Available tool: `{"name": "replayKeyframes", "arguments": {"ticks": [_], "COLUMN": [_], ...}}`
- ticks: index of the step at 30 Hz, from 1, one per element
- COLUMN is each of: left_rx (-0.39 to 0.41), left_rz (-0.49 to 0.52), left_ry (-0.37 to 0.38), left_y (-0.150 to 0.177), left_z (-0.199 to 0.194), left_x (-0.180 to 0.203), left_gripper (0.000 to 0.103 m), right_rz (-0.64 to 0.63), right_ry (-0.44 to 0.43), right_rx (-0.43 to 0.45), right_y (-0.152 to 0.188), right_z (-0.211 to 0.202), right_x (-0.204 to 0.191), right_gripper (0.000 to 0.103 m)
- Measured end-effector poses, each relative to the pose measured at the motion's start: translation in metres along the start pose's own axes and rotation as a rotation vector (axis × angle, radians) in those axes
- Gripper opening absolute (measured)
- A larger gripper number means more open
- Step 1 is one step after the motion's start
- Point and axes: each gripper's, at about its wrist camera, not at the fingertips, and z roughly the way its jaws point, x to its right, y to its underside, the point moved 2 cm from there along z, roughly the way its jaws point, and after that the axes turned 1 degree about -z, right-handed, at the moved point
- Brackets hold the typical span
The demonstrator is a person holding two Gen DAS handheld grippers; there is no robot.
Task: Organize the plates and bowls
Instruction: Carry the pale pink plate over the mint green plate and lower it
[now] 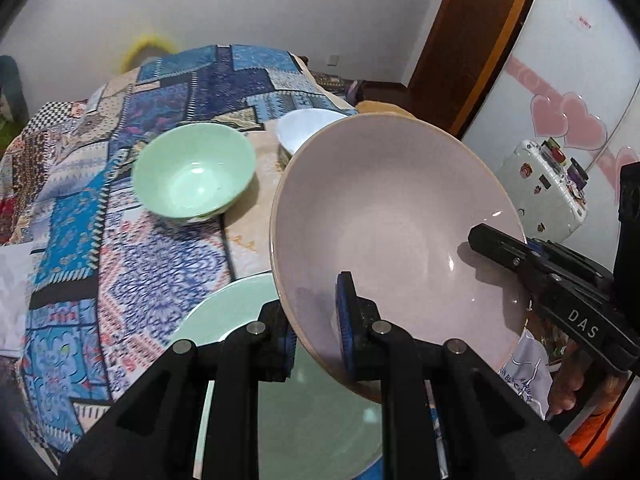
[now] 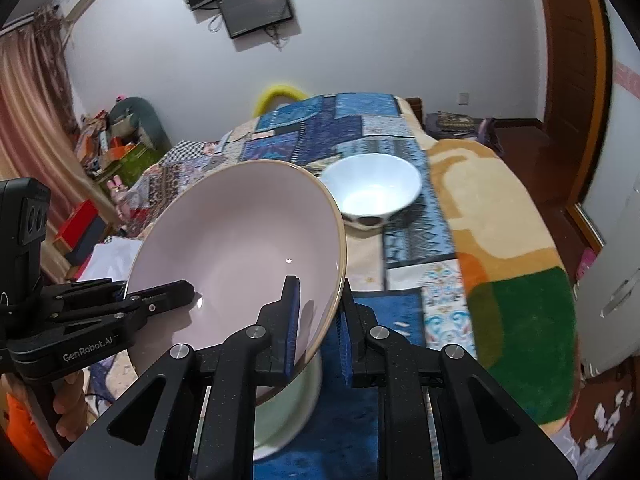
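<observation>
Gripping the pink plate (image 1: 400,216) by its rim, both claws clamp tight
Left claw (image 1: 320,332) and right claw (image 2: 320,324) hold it tilted above the pale green plate (image 1: 240,312) on the bed (image 1: 132,248), green bowl (image 1: 194,174) and white bowl (image 2: 372,184) beyond

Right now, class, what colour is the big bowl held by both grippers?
Pale pink with a tan rim; the big bowl shows best in the left wrist view.
</observation>
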Motion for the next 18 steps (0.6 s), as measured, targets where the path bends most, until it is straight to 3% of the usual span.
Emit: {"name": "replayKeyframes", "arguments": {"ticks": [18], "left_rx": [0.066], "left_rz": [-0.127], "left_ry": [-0.098], "left_y": [0.052], "left_z": [-0.076], "left_x": [-0.092], "left_gripper": [0.018], "right_rz": [-0.121], "right_ry": [-0.117], "right_rx": [-0.049], "right_y": [0.01], "right_z": [0.031], "right_x": [-0.103], "right_gripper": [0.016]}}
